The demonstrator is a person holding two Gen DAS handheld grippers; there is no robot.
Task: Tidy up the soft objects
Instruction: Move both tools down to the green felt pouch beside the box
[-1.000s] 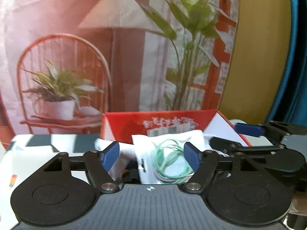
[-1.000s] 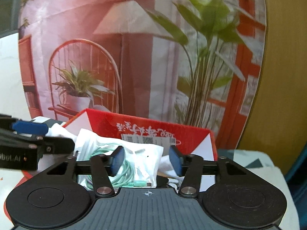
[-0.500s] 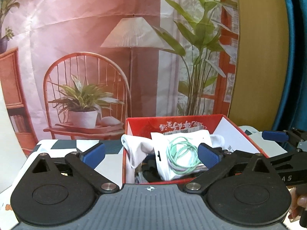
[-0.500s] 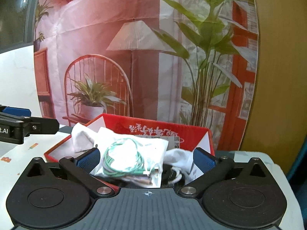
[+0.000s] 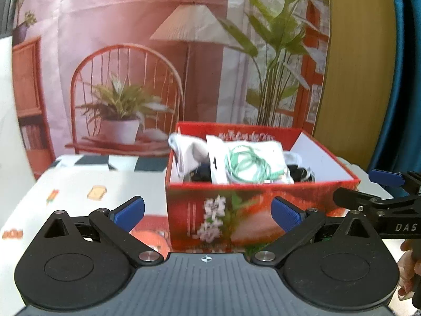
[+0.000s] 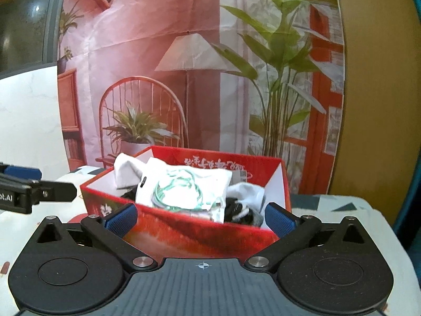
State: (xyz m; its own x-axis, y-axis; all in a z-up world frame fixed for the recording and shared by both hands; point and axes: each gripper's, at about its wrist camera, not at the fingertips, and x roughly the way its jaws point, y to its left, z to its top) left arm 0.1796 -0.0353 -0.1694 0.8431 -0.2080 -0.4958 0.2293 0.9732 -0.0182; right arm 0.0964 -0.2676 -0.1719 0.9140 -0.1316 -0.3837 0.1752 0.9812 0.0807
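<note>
A red box [image 5: 236, 210] stands on the table; it also shows in the right wrist view [image 6: 184, 234]. Inside lie a clear packet with a coiled green cable [image 5: 247, 166] [image 6: 181, 192], a white cloth [image 5: 184, 150] [image 6: 126, 171] and dark items. My left gripper [image 5: 208, 214] is open and empty, in front of the box. My right gripper [image 6: 201, 218] is open and empty, in front of the box's right corner; it also shows at the right edge of the left wrist view [image 5: 381, 192].
The table [image 5: 79, 189] has a patterned cover with small printed pictures. A printed backdrop [image 5: 158, 52] of a chair, lamp and plants hangs behind the box. A wooden panel [image 6: 376, 92] and blue fabric [image 5: 405, 79] stand at the right.
Both grippers have opened wide and pulled back from the box. The packet with the green cable, between their fingers a second ago, now lies in the box.
</note>
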